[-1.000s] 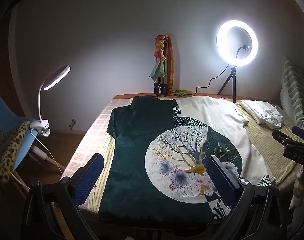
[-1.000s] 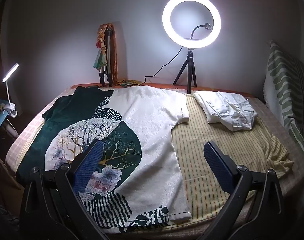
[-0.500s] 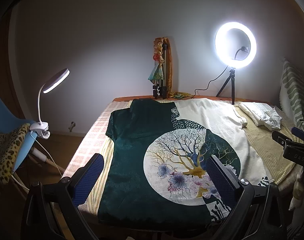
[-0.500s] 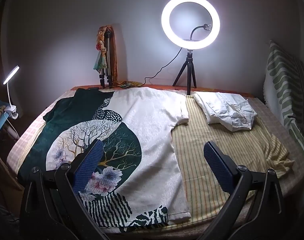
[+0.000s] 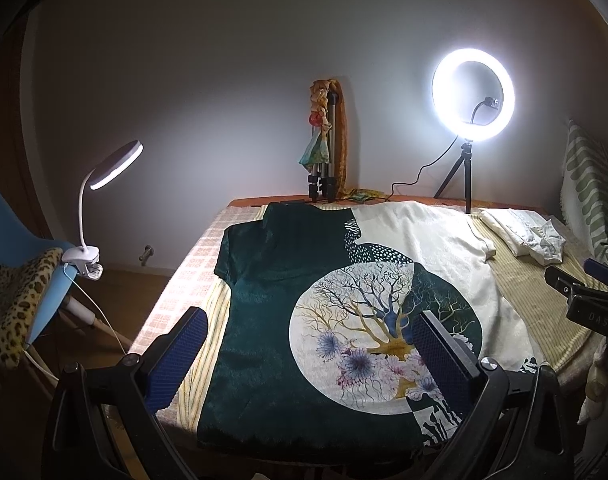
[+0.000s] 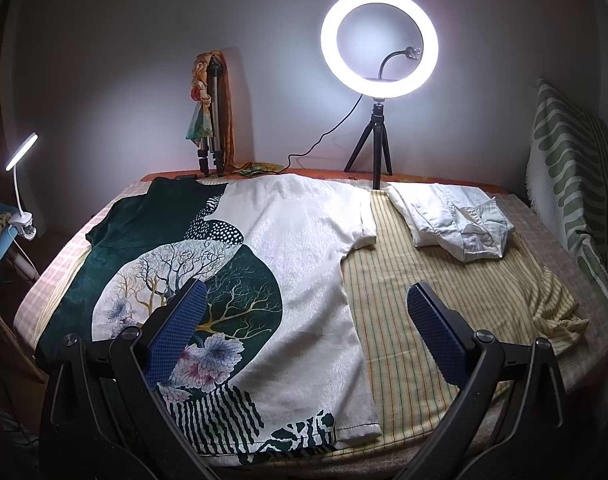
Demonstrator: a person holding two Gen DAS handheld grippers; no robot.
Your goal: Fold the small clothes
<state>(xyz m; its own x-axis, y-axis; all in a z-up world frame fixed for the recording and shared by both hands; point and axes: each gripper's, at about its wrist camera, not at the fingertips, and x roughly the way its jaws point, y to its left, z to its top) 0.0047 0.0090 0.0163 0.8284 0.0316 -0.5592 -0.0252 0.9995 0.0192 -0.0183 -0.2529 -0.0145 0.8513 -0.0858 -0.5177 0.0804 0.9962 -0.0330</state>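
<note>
A green and cream T-shirt (image 5: 344,296) with a tree print lies spread flat on the table, hem toward me; it also shows in the right wrist view (image 6: 264,264). My left gripper (image 5: 308,352) is open and empty, held above the shirt's near green half. My right gripper (image 6: 304,328) is open and empty, above the shirt's near right side and the striped cloth (image 6: 444,288). The right gripper also shows in the left wrist view (image 5: 580,296) at the right edge. A folded white garment (image 6: 452,216) lies at the back right.
A ring light on a tripod (image 6: 378,64) and a folded tripod with a scarf (image 6: 210,116) stand at the table's far edge. A clip lamp (image 5: 100,200) sits on a blue chair (image 5: 28,280) at the left. A green patterned pillow (image 6: 572,176) leans at the right.
Both grippers have drawn back and risen slightly, so the shirt sits a little lower in view. Both stay open. The shirt has not moved.
</note>
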